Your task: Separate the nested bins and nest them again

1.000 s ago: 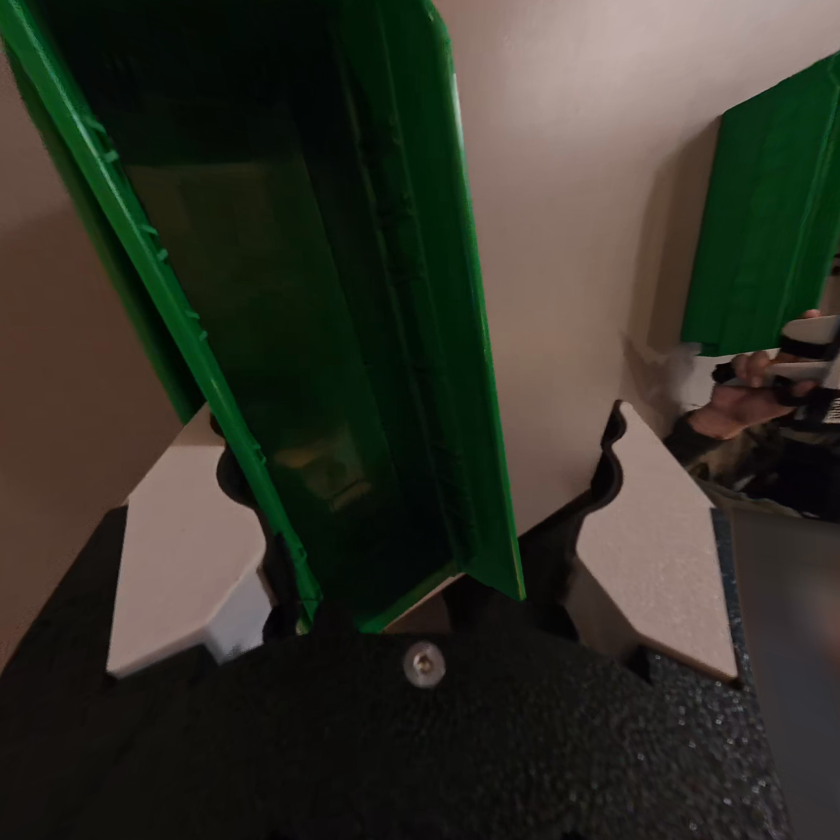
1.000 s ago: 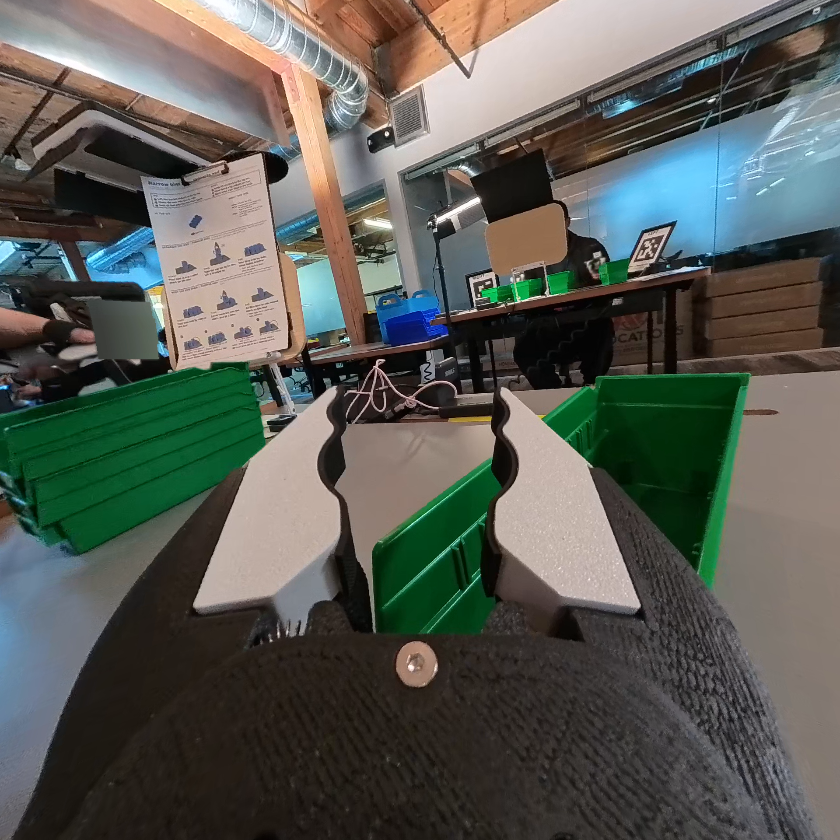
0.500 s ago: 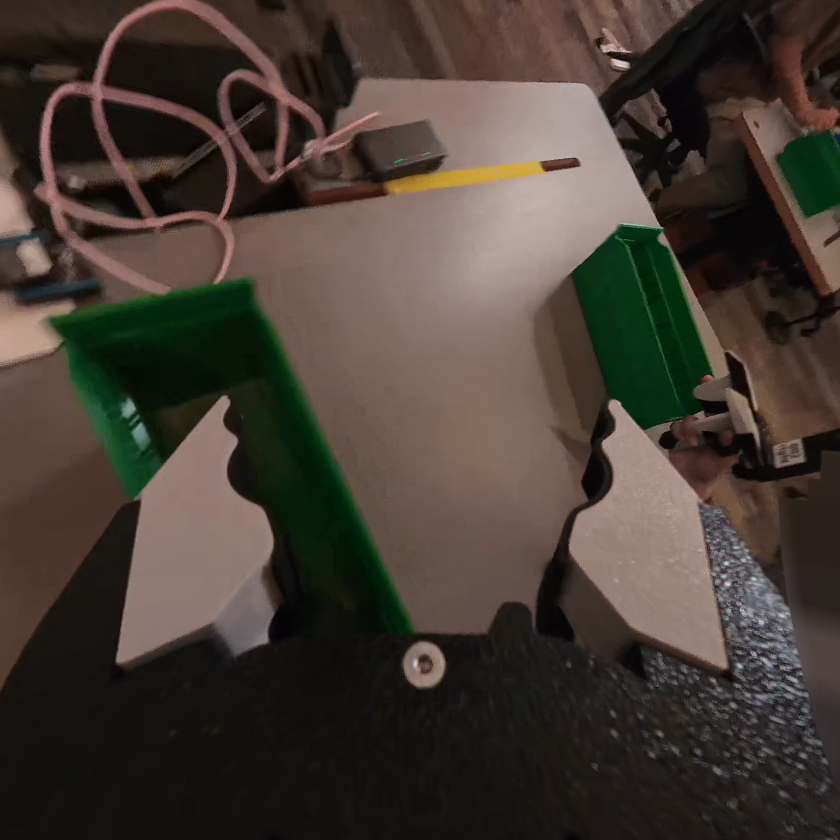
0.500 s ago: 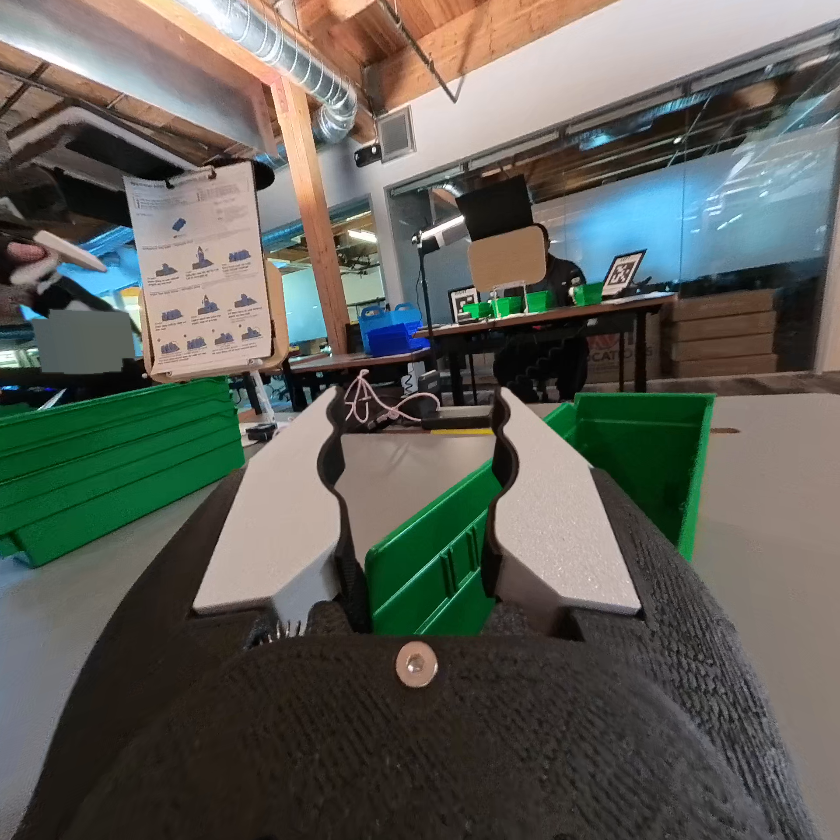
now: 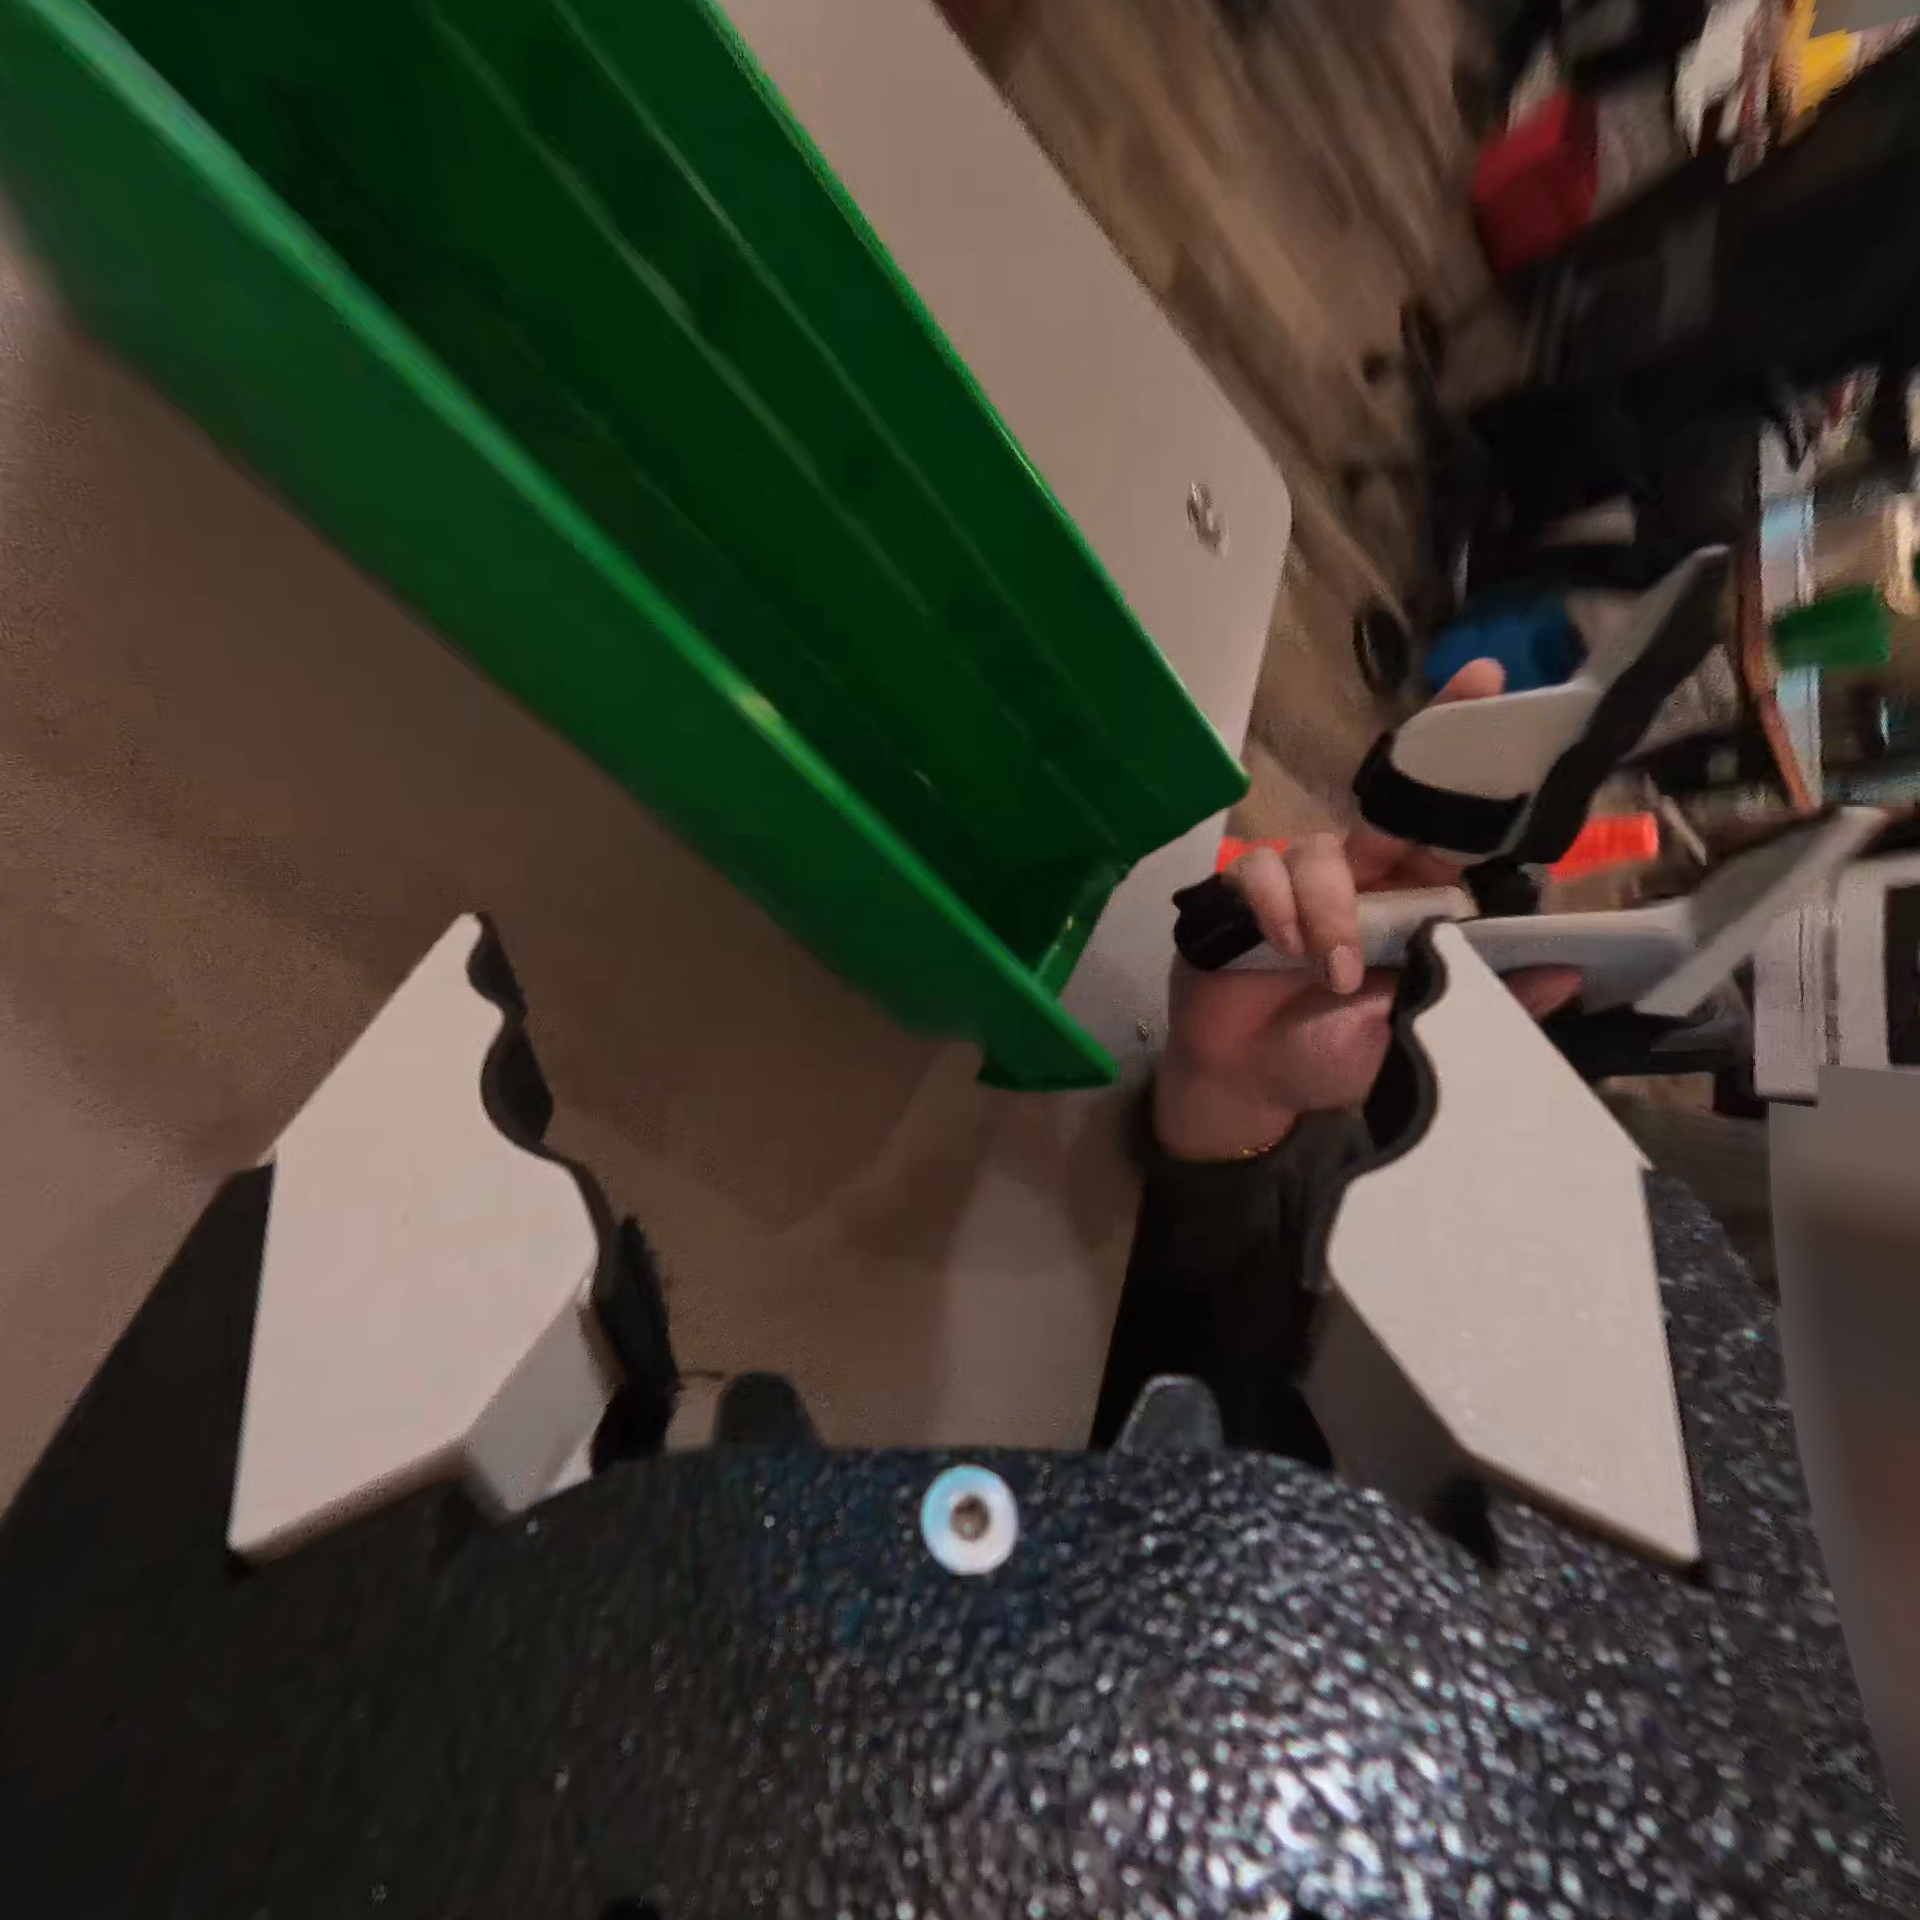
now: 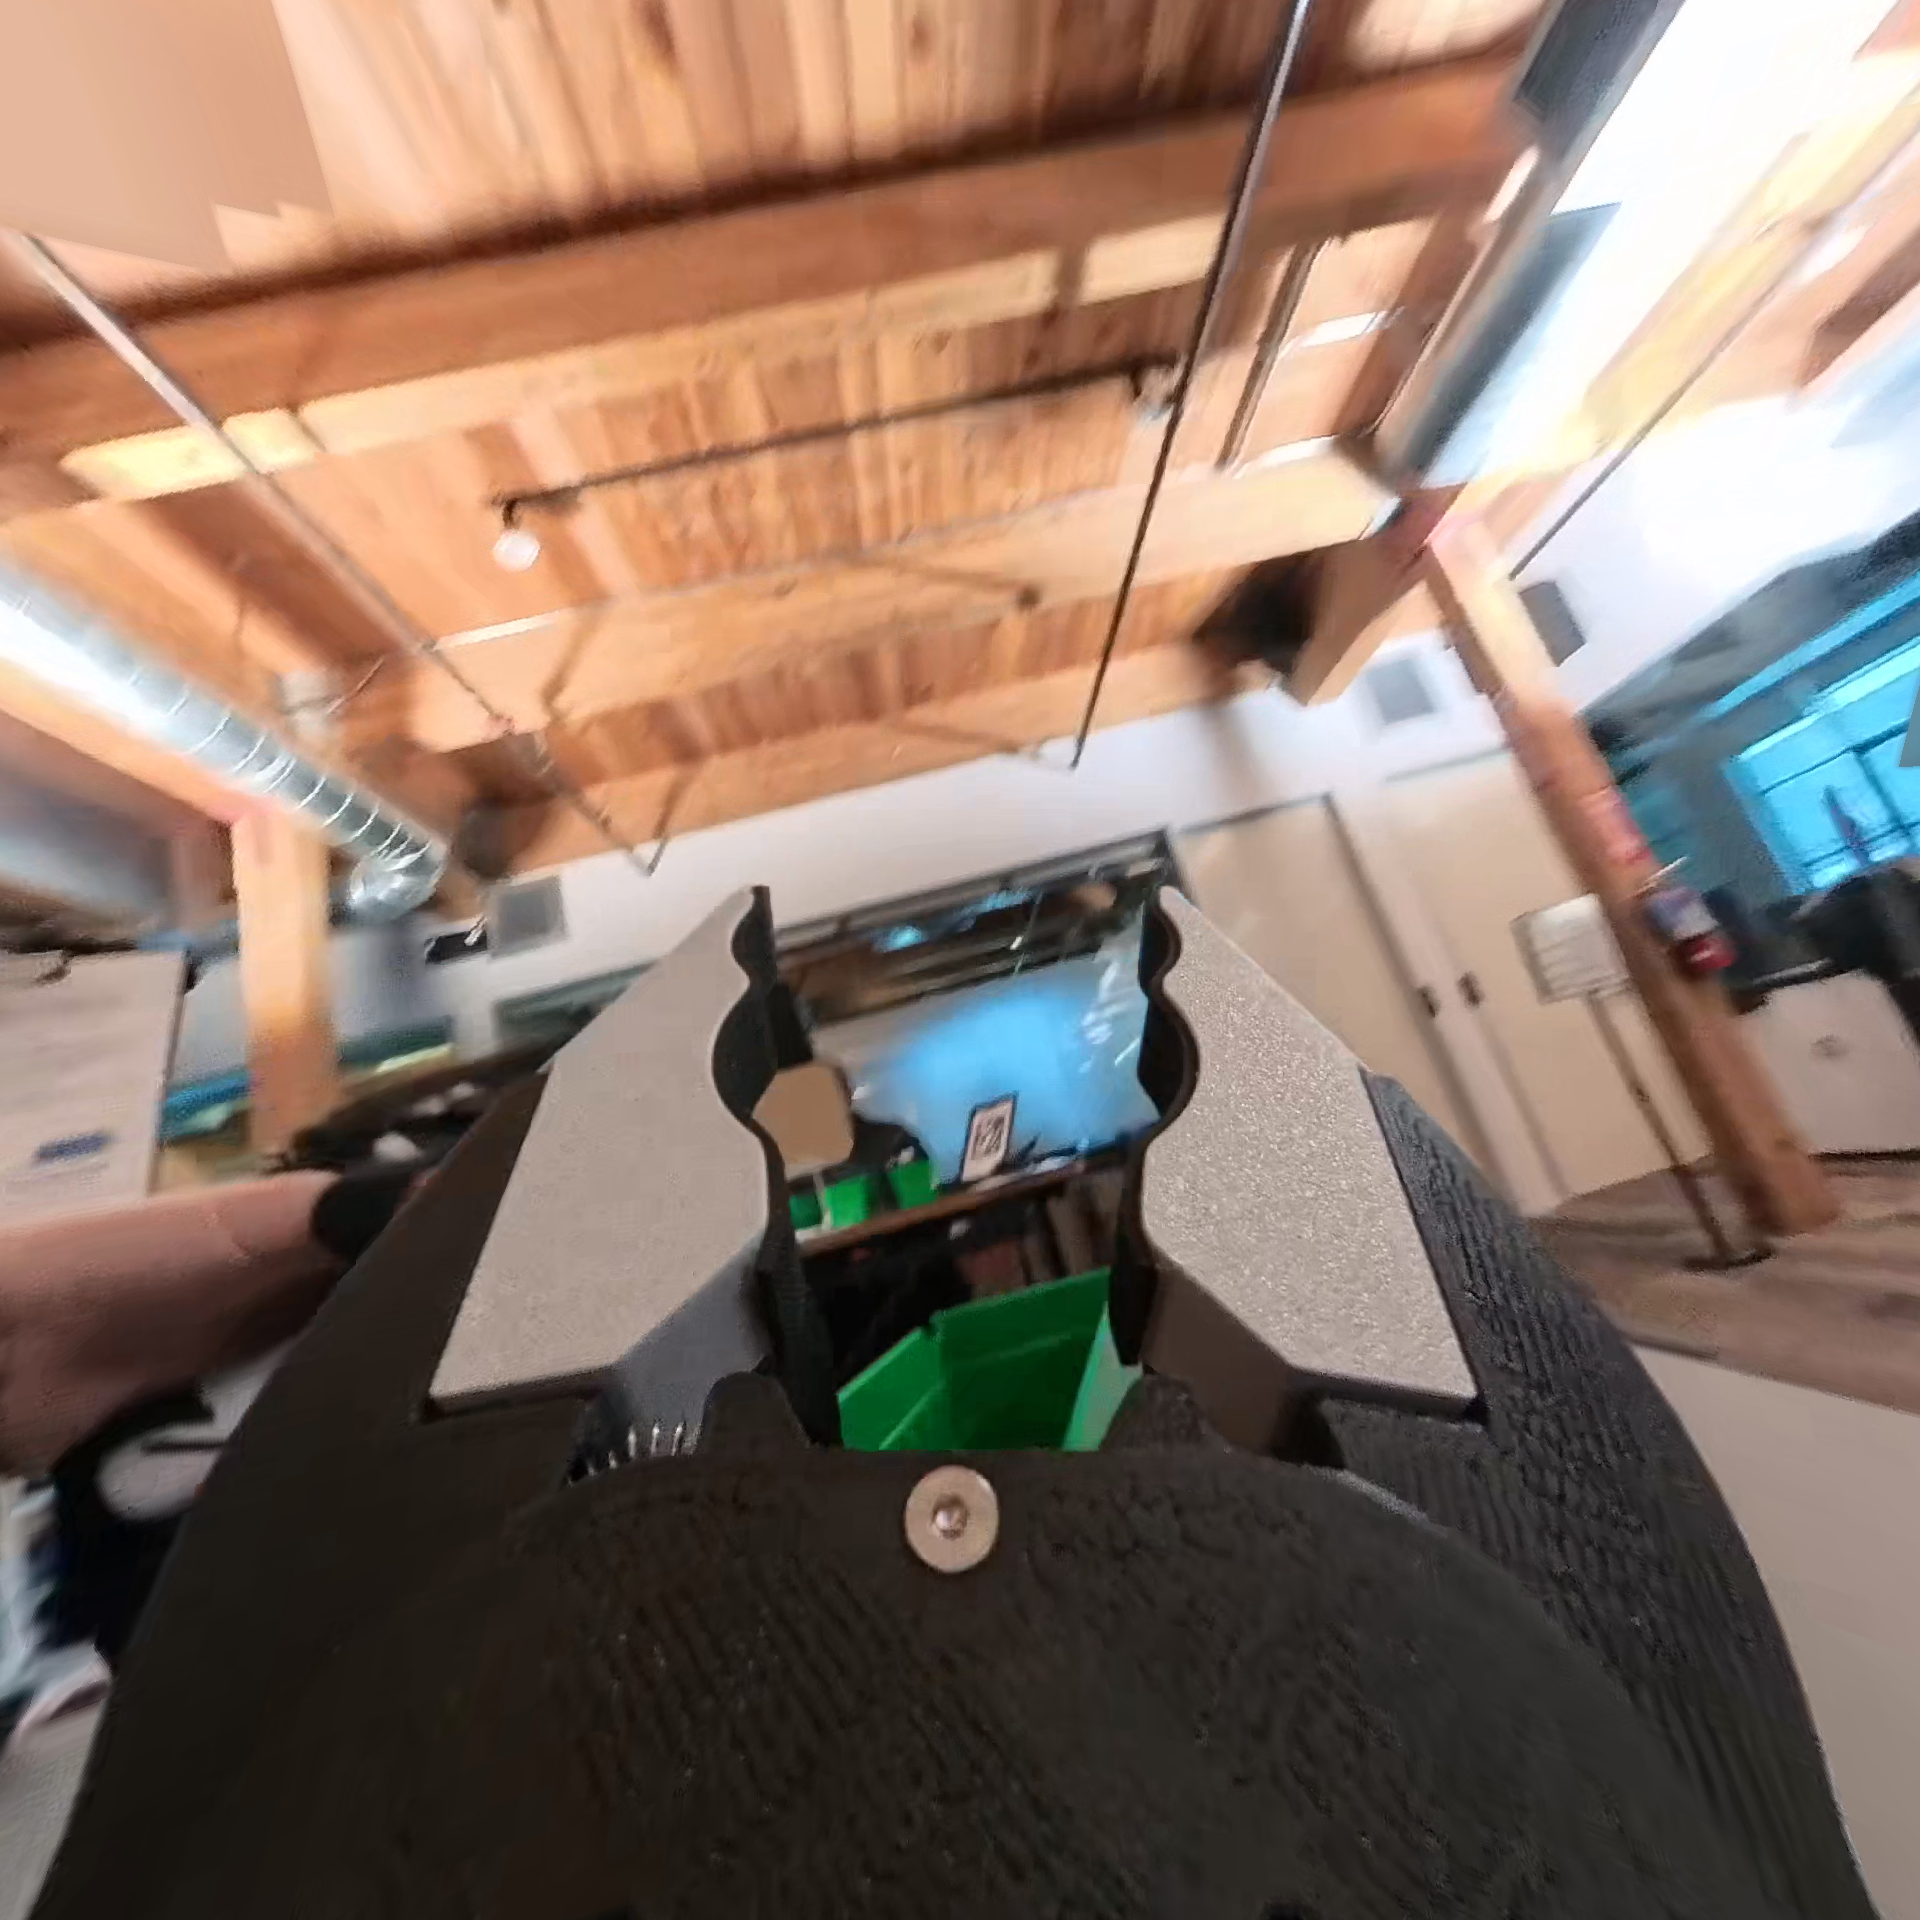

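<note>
Counting bins: two, one per view
Left bin (image 5: 665,540): green, on desk (image 5: 208,831), contents unclear
Right bin (image 6: 987,1382): green, looks empty
Left gripper (image 5: 956,1049): jaws spread, holding nothing
Right gripper (image 6: 961,1023): jaws spread, holding nothing

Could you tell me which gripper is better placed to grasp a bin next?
Left, probably. The left gripper is open, aimed down at a bin on the table close ahead; the right gripper tilts up toward the ceiling.

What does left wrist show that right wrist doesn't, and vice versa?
Left wrist only: the grey table from above, a long green bin lying on it, and the hand working the other gripper's handle.
Right wrist only: wooden ceiling, silver duct, and a far desk.
Both: open, empty grippers, left gripper and right gripper, and green bins.
</note>
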{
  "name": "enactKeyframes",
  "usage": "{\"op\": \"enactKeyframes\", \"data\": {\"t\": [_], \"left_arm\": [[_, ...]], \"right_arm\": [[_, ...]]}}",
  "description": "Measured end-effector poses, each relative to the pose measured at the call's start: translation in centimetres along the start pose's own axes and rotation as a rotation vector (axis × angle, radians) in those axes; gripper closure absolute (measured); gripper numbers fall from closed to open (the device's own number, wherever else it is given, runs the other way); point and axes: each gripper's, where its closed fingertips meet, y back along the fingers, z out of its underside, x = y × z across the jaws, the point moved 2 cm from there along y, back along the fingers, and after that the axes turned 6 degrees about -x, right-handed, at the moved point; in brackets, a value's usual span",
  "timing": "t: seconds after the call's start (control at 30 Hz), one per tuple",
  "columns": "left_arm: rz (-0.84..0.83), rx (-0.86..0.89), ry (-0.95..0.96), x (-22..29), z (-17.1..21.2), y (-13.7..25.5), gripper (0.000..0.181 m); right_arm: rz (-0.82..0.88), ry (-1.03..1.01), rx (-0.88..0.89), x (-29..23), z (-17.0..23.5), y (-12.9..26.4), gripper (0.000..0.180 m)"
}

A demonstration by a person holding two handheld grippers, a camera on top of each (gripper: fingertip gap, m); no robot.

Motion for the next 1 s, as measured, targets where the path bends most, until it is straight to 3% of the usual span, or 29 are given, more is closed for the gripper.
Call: {"op": "enactKeyframes", "data": {"t": [0.1,0.27,0.43,0.63,0.8,1.0], "left_arm": [[-0.07,-0.038,-0.043,0.8,-2.4,-3.8,0.021],[-0.404,0.028,0.007,-1.9,-7.1,-4.7,0.021],[-0.521,-0.032,0.024,-2.1,-8.6,-6.3,0.021],[-0.746,-0.194,0.026,-4.1,-7.8,-7.5,0.021],[-0.696,-0.227,0.1,-4.5,-6.7,-7.5,0.021],[-0.764,-0.364,0.099,-7.0,-2.3,-2.0,0.021]], "right_arm": [[0.05,0.008,0.107,0.7,-1.7,1.0,0.11],[0.061,-0.037,0.105,1.3,-1.6,1.0,0.11],[0.058,-0.109,0.094,2.0,-1.3,0.9,0.11],[0.048,-0.132,0.09,2.2,-1.2,0.9,0.11],[0.036,-0.153,0.084,2.2,-1.1,0.8,0.11],[0.014,-0.191,0.063,2.2,-0.7,0.5,0.111]]}}
